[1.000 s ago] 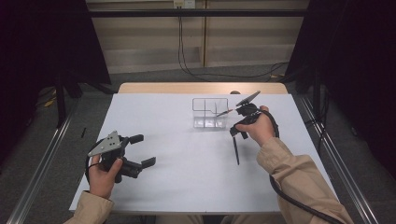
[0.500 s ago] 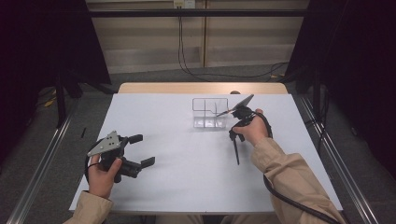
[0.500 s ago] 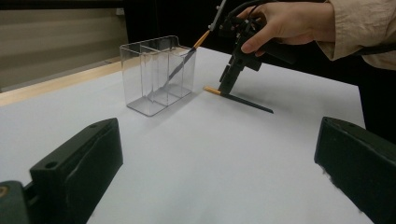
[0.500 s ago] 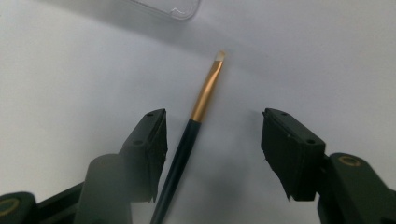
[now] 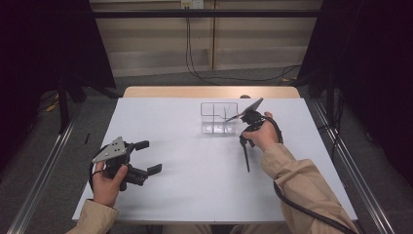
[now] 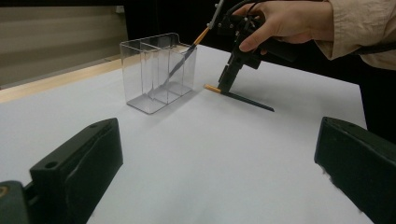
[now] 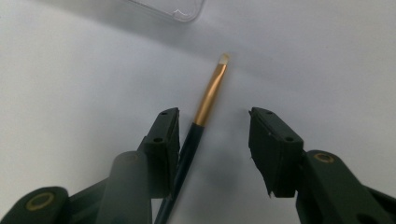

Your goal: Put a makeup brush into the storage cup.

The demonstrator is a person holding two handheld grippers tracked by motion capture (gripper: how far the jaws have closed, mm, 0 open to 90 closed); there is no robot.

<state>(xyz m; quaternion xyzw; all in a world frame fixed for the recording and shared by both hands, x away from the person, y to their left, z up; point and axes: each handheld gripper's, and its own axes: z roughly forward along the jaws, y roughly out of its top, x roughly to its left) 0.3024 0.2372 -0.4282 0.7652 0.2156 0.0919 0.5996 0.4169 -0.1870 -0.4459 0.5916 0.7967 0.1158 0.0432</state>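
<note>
- In the high view I see my right gripper (image 5: 245,140) pointing down at the white table (image 5: 195,195), just beside the clear organizer (image 5: 219,117). A dark brush (image 5: 246,157) lies flat on the table under this gripper, its handle pointing toward my side. My left gripper (image 5: 148,157) rests well apart, at the near left of the table, with its jaws spread and nothing between them.
- In the left gripper view I see the two wide jaws of the left gripper (image 6: 215,154) with only bare table between them. Farther off, the right gripper (image 6: 229,77) stands over the brush (image 6: 243,98), whose gold end lies near the organizer (image 6: 156,70). Another brush (image 6: 187,53) leans inside the organizer, in its right compartment.
- In the right gripper view my right gripper (image 7: 214,140) has its jaws apart on both sides of the brush (image 7: 208,100). The brush lies on the table close against the left jaw; the right jaw is clear of it, so the brush is not clamped. A corner of the organizer (image 7: 180,10) shows at the top.
</note>
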